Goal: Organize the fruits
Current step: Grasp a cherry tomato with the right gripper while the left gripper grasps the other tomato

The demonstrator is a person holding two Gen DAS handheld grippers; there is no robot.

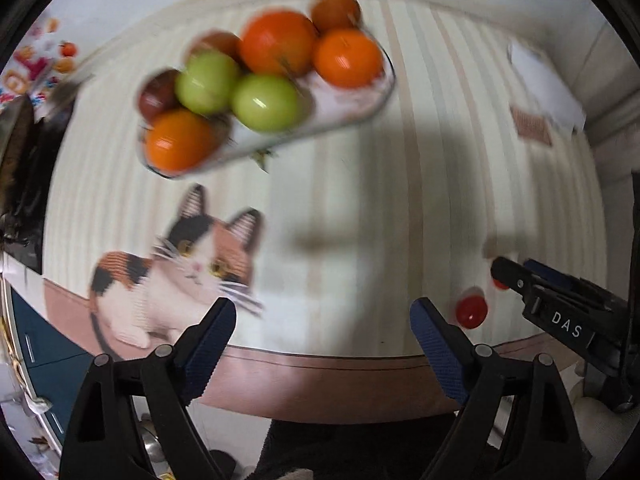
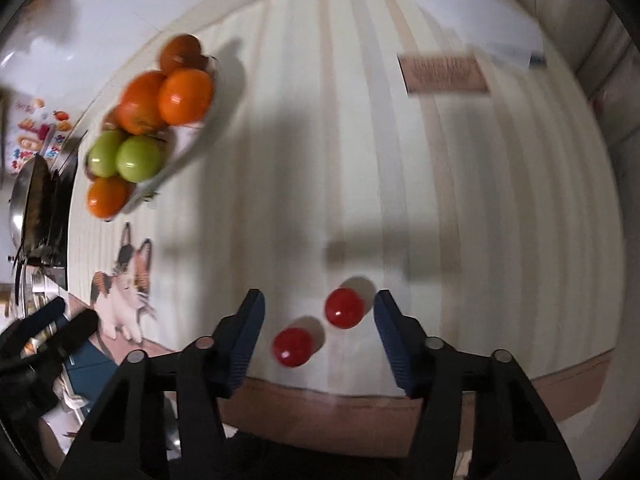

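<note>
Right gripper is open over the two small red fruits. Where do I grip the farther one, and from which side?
Take the farther red fruit across its widest middle, coming straight down from above. It is round, so off-centre pads may slip. The right gripper already straddles it; keep the near red fruit outside the jaws.

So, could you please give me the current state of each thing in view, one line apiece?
Left tongs: open, empty, above the cloth.
Right tongs: open, empty, flanking the red fruits.
Near red fruit: loose on the cloth, ungrasped.
Far red fruit: loose on the cloth, ungrasped.
Tray: holds orange, green and dark red fruits, part bare.
Cloth: spread flat.
</note>
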